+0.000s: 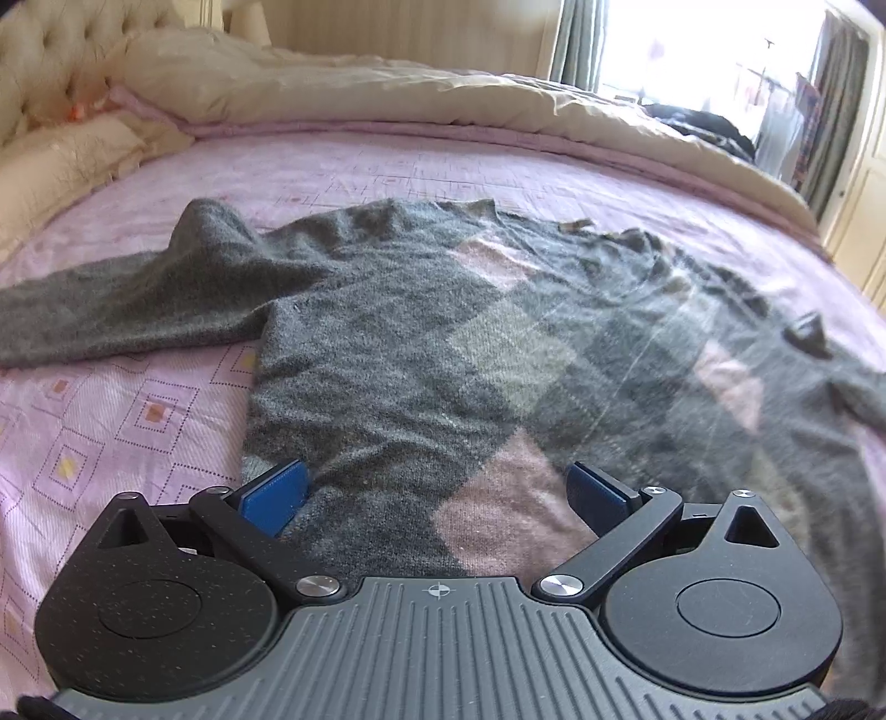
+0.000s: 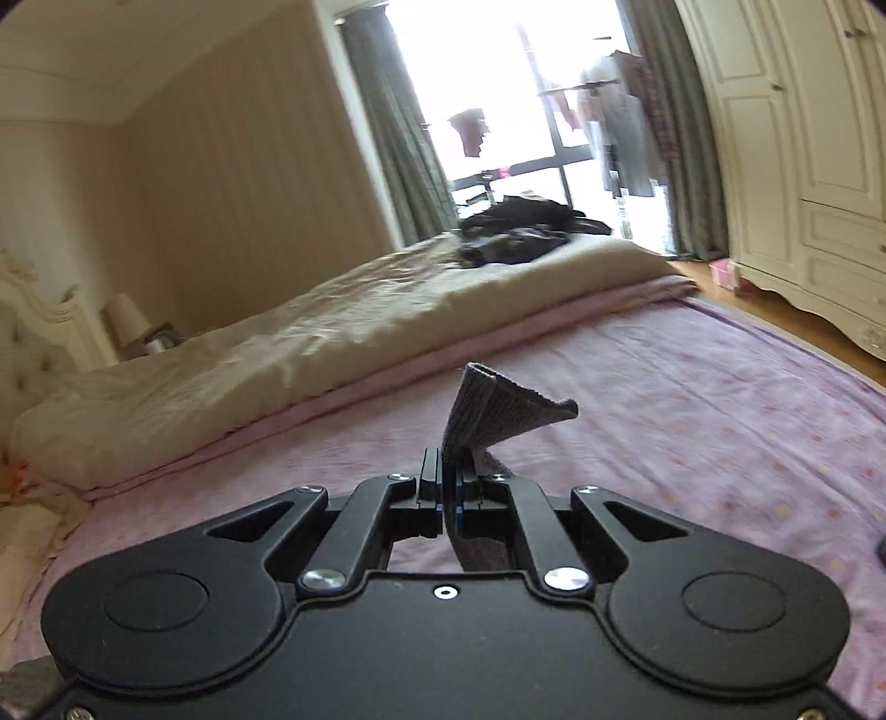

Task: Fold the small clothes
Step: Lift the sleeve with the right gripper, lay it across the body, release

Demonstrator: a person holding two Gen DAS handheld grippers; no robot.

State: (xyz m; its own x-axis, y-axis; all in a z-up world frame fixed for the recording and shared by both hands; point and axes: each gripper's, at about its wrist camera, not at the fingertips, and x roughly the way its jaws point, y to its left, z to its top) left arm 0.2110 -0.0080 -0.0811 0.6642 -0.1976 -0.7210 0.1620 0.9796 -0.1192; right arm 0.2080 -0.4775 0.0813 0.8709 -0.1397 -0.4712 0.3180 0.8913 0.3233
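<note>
a grey cuff [image 2: 501,412] is clamped in the right gripper [image 2: 449,487] above the sweater [image 1: 443,343], whose hem is straddled by the unclenched left gripper [image 1: 437,493].

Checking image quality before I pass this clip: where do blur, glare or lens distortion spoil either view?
Left wrist view: the grey argyle knit sweater is sharp at left and motion-smeared at right; the window is blown out. Right wrist view: the window is overexposed, the white wardrobe bows with fisheye, the pink patterned bedsheet is soft.

Blown-out window [image 2: 498,83] glare, perhaps motion-blurred
</note>
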